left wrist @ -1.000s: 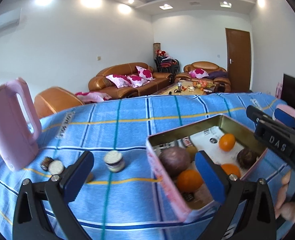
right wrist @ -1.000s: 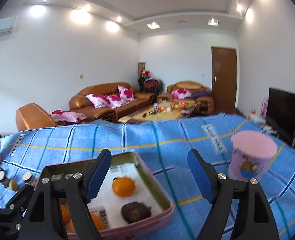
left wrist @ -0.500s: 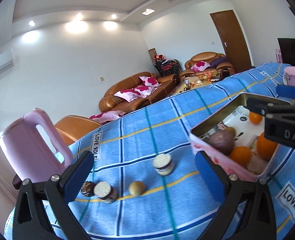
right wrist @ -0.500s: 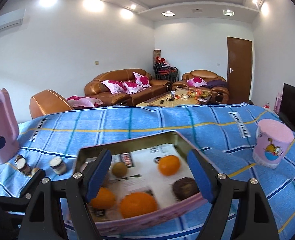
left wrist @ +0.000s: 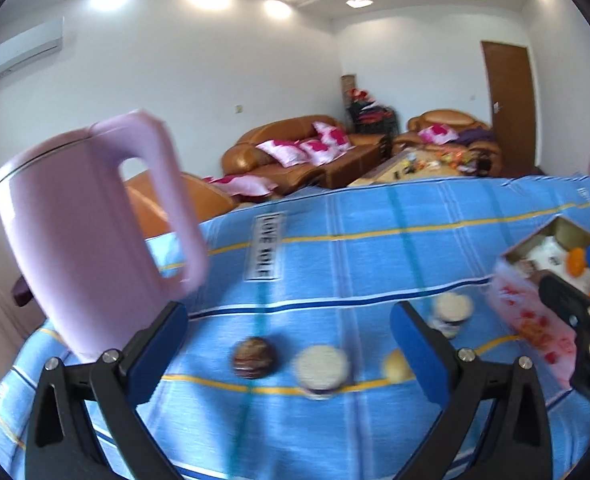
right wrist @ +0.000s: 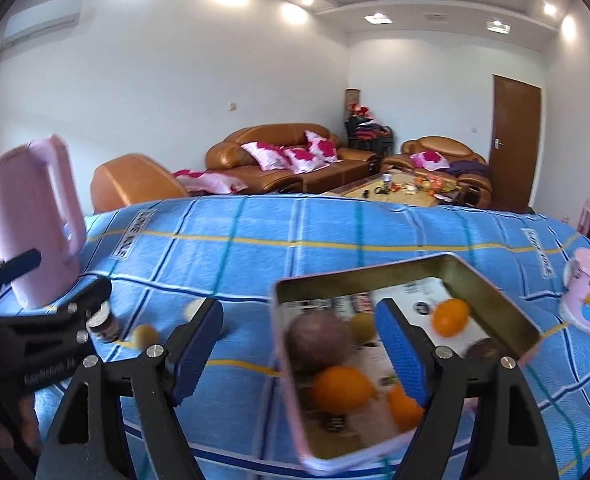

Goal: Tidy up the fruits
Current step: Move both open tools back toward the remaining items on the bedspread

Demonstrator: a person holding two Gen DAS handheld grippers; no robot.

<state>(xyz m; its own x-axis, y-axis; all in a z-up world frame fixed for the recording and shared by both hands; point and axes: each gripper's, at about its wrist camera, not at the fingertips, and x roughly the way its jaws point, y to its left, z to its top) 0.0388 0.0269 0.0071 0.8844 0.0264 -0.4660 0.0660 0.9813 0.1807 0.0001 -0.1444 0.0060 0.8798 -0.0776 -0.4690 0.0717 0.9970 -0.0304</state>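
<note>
Left tool (left wrist: 289, 330): released, nothing between the blue pads; a dark round fruit (left wrist: 253, 357) lies just ahead of it on the bench (left wrist: 367, 216), with a white-lidded jar (left wrist: 322, 368) beside that fruit and a small yellow-brown fruit (left wrist: 395, 365) partly behind the right finger.
Right tool (right wrist: 299, 346): released, nothing held; a pink tin tray (right wrist: 291, 364) lies under and ahead of it, its near wall between the fingers.
Fruit already in the tray: a dark purple fruit (right wrist: 319, 338), oranges (right wrist: 342, 390) and a greenish one are seen inside.
Risk, wrong pick: the jars could be mistaken for fruit, since they sit close among the loose pieces.
Risk, rolling: a round fruit could be nudged away by a pad closing off centre.
Risk, knock: the pink kettle (left wrist: 91, 224), just left of the left tool, could be struck by its finger.
Risk, tray: its near wall could be caught by the right tool.
Hard to make out: motion blur smears fruit and jars, so kinds are uncertain.
Cut off: the tray's near corner is cut off in the right wrist view, and a second jar (left wrist: 453, 312) is half hidden.
</note>
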